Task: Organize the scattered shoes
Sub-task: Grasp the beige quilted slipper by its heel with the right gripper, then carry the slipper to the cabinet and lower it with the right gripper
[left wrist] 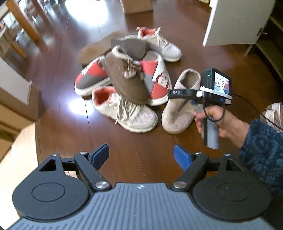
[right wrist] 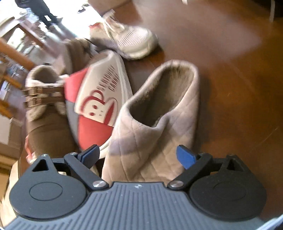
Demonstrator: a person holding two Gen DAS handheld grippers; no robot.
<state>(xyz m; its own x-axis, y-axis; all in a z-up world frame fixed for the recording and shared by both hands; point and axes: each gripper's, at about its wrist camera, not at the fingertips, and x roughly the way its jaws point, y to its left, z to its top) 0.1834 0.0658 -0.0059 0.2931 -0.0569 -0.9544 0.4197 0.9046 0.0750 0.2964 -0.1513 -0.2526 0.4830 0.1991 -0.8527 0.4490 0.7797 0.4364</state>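
Note:
A heap of shoes lies on the dark wood floor (left wrist: pixel 141 141): a brown fur-lined shoe (left wrist: pixel 127 79) on top of two red, grey and white slippers (left wrist: pixel 92 77), a white sneaker (left wrist: pixel 134 113) in front and another (left wrist: pixel 164 46) behind. A beige quilted slipper (left wrist: pixel 180 106) lies to the right of the heap. My left gripper (left wrist: pixel 141 155) is open over bare floor, short of the heap. My right gripper (right wrist: pixel 138 155) straddles the toe of the beige slipper (right wrist: pixel 150 123); a gap shows beside the left finger (right wrist: pixel 90 154), so the pads do not press on it.
A white cabinet door (left wrist: pixel 230 23) stands open at the back right. A cardboard box (left wrist: pixel 138 6) sits behind the heap, another box (left wrist: pixel 17 99) at the left, wooden furniture legs (left wrist: pixel 26 23) at the back left. Pale shoes (left wrist: pixel 274 113) lie at the right edge.

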